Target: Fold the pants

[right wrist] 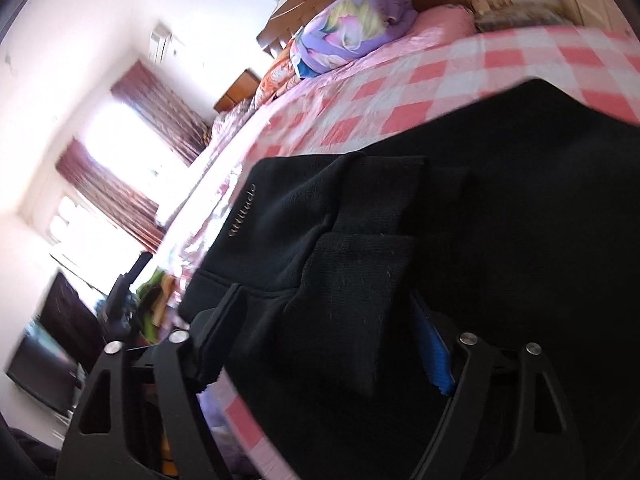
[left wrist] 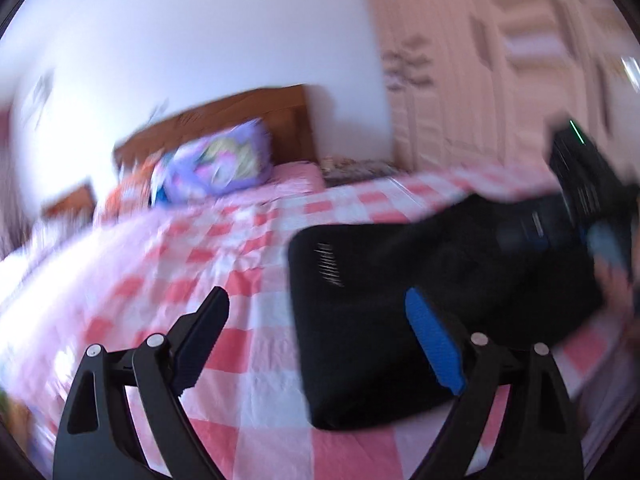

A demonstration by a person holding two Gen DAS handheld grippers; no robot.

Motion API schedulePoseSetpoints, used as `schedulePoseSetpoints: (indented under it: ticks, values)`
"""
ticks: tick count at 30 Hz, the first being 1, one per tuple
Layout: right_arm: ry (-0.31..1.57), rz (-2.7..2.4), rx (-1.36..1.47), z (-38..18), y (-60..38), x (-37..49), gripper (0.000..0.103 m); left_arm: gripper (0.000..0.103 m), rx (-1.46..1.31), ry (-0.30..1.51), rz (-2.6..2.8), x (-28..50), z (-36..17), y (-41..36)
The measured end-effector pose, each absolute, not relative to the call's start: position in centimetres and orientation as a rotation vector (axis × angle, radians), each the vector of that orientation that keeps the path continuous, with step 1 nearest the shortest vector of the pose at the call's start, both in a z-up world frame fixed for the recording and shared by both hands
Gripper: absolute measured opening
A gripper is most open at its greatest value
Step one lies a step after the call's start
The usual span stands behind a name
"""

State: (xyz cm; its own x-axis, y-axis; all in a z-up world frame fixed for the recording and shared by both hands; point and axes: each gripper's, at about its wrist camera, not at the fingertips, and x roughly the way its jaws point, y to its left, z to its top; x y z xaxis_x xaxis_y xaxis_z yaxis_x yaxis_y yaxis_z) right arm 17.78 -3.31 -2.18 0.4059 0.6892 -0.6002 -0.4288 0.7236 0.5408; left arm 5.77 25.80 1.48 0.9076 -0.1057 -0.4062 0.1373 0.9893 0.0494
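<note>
The black pants [left wrist: 400, 304] lie folded into a block on the pink checked bedspread [left wrist: 224, 256], right of centre in the left wrist view. My left gripper [left wrist: 320, 312] is open and empty, above the bed at the pants' left edge. In the right wrist view the pants [right wrist: 460, 240] fill the frame, with small lettering near one edge. My right gripper [right wrist: 324, 304] stands wide open with a fold of the black cloth between its fingers. The right gripper also shows blurred at the pants' far right end in the left wrist view [left wrist: 588, 200].
A purple bundled quilt [left wrist: 216, 164] and a pink pillow [left wrist: 296, 176] lie at the wooden headboard [left wrist: 248, 116]. A pale wardrobe [left wrist: 500, 80] stands right of the bed. In the right wrist view, curtained windows [right wrist: 132, 160] and a dark screen [right wrist: 52, 364] are beyond the bed's edge.
</note>
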Motion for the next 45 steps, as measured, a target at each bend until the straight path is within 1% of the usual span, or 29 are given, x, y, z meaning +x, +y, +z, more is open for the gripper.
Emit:
schedulePoseSetpoints:
  ticks: [1,2,3,7,11,13,15,16,17,18,19,23,26,29,30,32,34,36,37,38,39,43,45]
  values:
    - [0.885,0.697,0.289,-2.0,-3.4,17.7,0.052,0.09,0.02,0.432,-0.11,6.5,1.4,26.9]
    - [0.883,0.702,0.292,-2.0,-3.6,17.6,0.026,0.09,-0.026,0.461,-0.074,7.7,1.2,28.1]
    - [0.88,0.71,0.309,-1.9,-4.1,17.5,0.02,0.09,-0.041,0.494,-0.035,8.7,0.9,28.8]
    - [0.832,0.67,0.255,-1.0,-5.1,15.2,0.018,0.09,0.081,0.632,0.033,12.0,-0.8,27.8]
    - [0.875,0.624,0.308,-2.5,-6.9,15.5,0.019,0.09,0.118,0.665,0.009,12.4,-1.5,26.2]
    - [0.927,0.625,0.336,-3.1,-7.3,16.1,0.026,0.09,0.125,0.673,0.023,12.5,-1.8,25.9]
    - [0.946,0.63,0.377,-2.8,-7.9,16.2,0.038,0.09,0.143,0.676,0.036,12.5,-2.0,25.8]
    - [0.926,0.631,0.393,-2.3,-8.6,16.0,0.048,0.09,0.153,0.674,0.039,12.3,-2.0,25.8]
    - [0.902,0.614,0.408,-2.0,-9.6,15.8,0.091,0.09,0.165,0.672,0.044,12.2,-2.0,25.7]
    - [0.861,0.599,0.432,-1.6,-10.5,15.5,0.099,0.09,0.181,0.669,0.052,12.1,-2.0,25.5]
    - [0.847,0.604,0.459,-1.5,-11.4,15.5,0.099,0.089,0.205,0.659,0.063,11.9,-1.9,25.1]
    - [0.91,0.614,0.51,-2.6,-12.0,16.7,0.099,0.089,0.288,0.629,0.095,11.6,-1.8,23.8]
    - [0.982,0.646,0.403,-3.3,-9.3,17.2,0.099,0.089,0.279,0.629,0.097,11.7,-1.8,23.9]
    - [0.998,0.655,0.281,-2.8,-6.5,17.3,0.099,0.089,0.276,0.625,0.103,11.5,-1.7,24.0]
    - [0.996,0.662,0.27,-2.6,-5.8,17.4,0.097,0.089,0.273,0.625,0.103,11.6,-1.8,24.1]
    - [1.01,0.73,0.283,-2.7,-4.2,17.6,0.081,0.089,0.258,0.629,0.099,11.7,-1.8,24.3]
    - [0.973,0.698,0.231,-2.6,-3.3,17.4,0.066,0.089,0.245,0.636,0.099,11.8,-1.8,24.4]
    - [0.933,0.687,0.279,-2.2,-4.2,17.1,0.038,0.089,0.248,0.637,0.102,11.8,-1.7,24.5]
    - [0.908,0.678,0.301,-1.8,-5.1,16.6,0.03,0.089,0.259,0.636,0.103,11.7,-1.6,24.4]
    - [0.89,0.678,0.322,-1.5,-5.8,16.2,0.025,0.089,0.27,0.632,0.104,11.5,-1.4,24.4]
    - [0.876,0.678,0.338,-1.2,-6.5,15.6,0.023,0.089,0.283,0.623,0.098,11.3,-1.1,24.2]
    - [0.813,0.643,0.349,-0.1,-8.7,13.4,0.022,0.09,0.374,0.554,0.09,9.7,0.6,22.0]
    - [0.822,0.607,0.372,-1.0,-10.1,12.9,0.022,0.09,0.393,0.527,0.066,9.1,1.2,20.7]
